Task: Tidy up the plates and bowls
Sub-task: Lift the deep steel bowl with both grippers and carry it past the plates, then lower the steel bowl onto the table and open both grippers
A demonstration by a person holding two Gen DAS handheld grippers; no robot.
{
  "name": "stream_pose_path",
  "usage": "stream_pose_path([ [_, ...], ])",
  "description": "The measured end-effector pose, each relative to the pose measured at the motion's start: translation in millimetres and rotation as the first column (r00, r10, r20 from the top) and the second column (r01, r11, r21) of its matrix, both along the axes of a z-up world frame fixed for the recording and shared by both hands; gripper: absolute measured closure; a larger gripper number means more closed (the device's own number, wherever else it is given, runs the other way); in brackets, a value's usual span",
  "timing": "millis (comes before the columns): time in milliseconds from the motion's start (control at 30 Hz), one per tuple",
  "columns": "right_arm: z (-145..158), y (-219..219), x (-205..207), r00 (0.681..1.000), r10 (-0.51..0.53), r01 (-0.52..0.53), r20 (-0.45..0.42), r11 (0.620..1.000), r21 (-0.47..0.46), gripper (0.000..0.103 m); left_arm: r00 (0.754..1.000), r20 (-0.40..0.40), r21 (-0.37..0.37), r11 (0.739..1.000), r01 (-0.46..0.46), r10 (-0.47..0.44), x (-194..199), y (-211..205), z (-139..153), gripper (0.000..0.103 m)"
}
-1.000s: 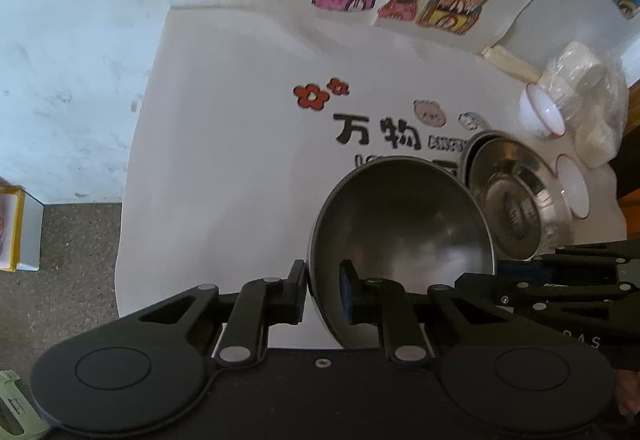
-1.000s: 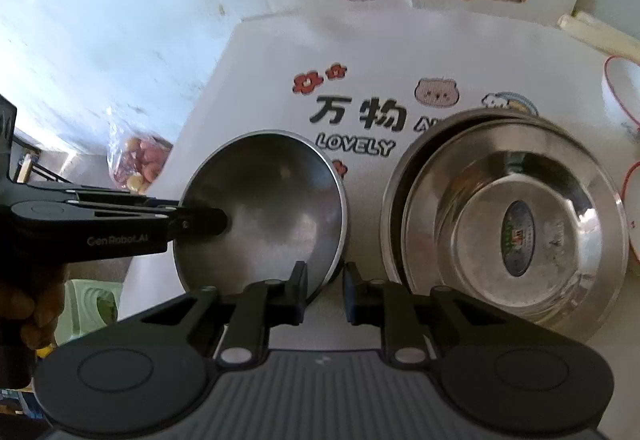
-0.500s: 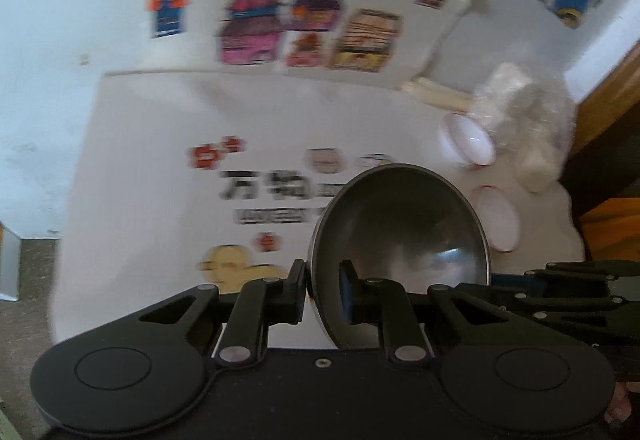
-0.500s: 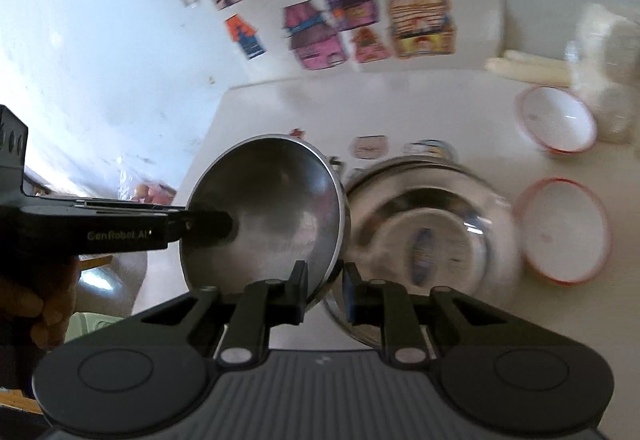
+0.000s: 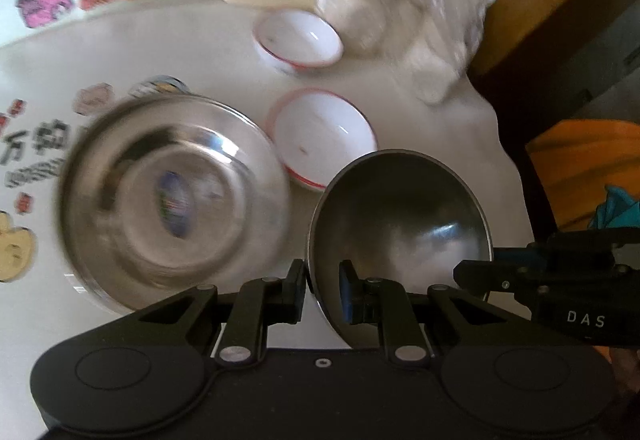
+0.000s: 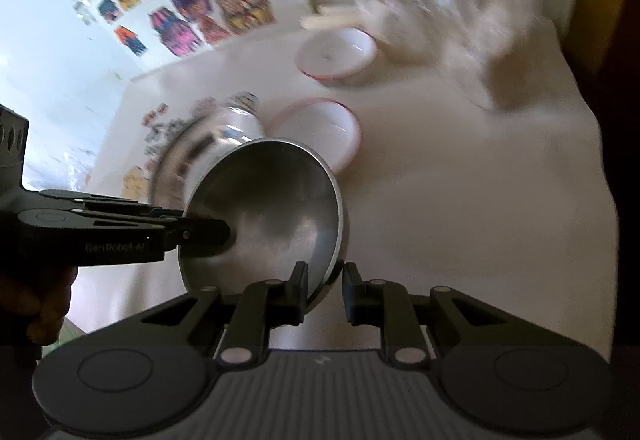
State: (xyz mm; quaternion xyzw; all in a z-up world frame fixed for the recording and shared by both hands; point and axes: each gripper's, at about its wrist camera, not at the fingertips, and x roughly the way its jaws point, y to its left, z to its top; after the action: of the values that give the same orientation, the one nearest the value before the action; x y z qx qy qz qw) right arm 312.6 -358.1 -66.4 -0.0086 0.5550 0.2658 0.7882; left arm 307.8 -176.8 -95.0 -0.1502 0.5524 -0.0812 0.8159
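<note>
**Steel bowl in the air, sorting barely begun**

Left wrist view: the left gripper (image 5: 323,290) clamps the steel bowl (image 5: 400,224) by its rim, above the desk (image 5: 168,40). At 10 o'clock sit the stacked steel basins (image 5: 172,196); two white bowls (image 5: 322,136) remain apart.

Right wrist view: the right gripper (image 6: 325,290) pinches the same bowl's rim; nothing more looks nested yet.

A home dining corner: printed tablecloth (image 5: 120,40), 2 white bowls (image 5: 298,40), childlike house drawings (image 6: 224,6) on the wall.
</note>
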Motion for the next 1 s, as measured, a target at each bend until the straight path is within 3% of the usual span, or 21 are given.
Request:
stream_pose_path([
  [367, -25, -39, 15, 0.998, 0.023, -0.025, -0.061, 0.999, -0.029, 0.083, 0.998, -0.066, 0.037, 0.999, 0.001, 0.001, 19, -47, -22, 0.085],
  [533, -31, -40, 23, 0.998, 0.020, -0.021, -0.064, 0.999, -0.028, 0.082, 0.998, -0.055, 0.052, 0.999, 0.005, -0.002, 23, -50, -23, 0.082],
  [667, -31, -39, 26, 0.997, 0.025, -0.027, -0.068, 0.999, -0.019, 0.076, 0.998, -0.055, 0.043, 0.999, 0.007, -0.005, 23, -49, -24, 0.077],
  [900, -27, -42, 27, 0.999, -0.007, 0.006, -0.052, 1.000, -0.011, 0.060, 0.999, -0.041, 0.049, 0.999, -0.017, 0.019, 13, -37, -12, 0.041],
  [1000, -25, -44, 26, 0.999, -0.018, 0.018, -0.039, 1.000, -0.007, 0.052, 0.999, -0.012, 0.037, 0.999, -0.034, 0.034, 6, -30, -2, 0.031],
])
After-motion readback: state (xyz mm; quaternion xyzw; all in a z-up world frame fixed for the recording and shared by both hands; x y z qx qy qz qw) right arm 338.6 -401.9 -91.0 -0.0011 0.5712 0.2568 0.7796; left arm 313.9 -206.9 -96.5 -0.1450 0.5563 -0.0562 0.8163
